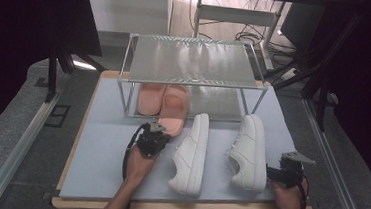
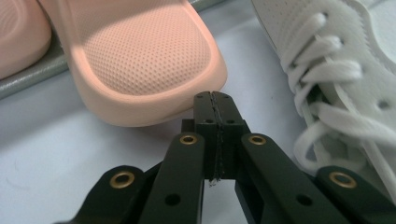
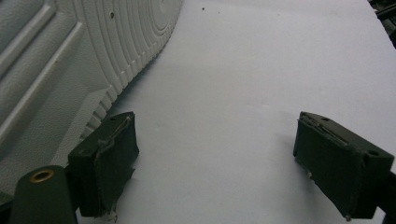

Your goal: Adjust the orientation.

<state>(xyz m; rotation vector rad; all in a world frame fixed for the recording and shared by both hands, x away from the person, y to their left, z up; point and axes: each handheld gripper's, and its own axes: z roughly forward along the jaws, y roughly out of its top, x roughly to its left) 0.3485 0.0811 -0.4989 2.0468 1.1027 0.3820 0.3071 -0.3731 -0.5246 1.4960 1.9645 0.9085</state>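
1. Fingers of your left gripper [image 2: 215, 105] are pressed flat together with nothing between them, their tips just short of the rounded end of the pink perforated foam slipper [image 2: 144, 60], perhaps grazing it; contact cannot be told for sure.
2. Fingers of your right gripper [image 3: 224, 154] stand wide apart and empty, one of them just beside the ribbed sole edge of the right-hand white leather lace-up sneaker [image 1: 250, 152].
3. That pink slipper lies directly ahead of the left fingers, half out of the low silver wire shoe rack [image 1: 124, 87], its long axis running from you into the rack's bottom shelf, beside its pink mate [image 1: 150, 99], which already sits inside.
4. Your left hand is clearly the nearer one to it; the right is well apart, at the far side of the blue-grey tabletop [image 1: 98, 163].
5. Judging from this, the work in hand is nudging the slipper home: push straight along its length, keeping the closed tips centred so it does not swing toward the other white sneaker [image 1: 191, 155] close by.
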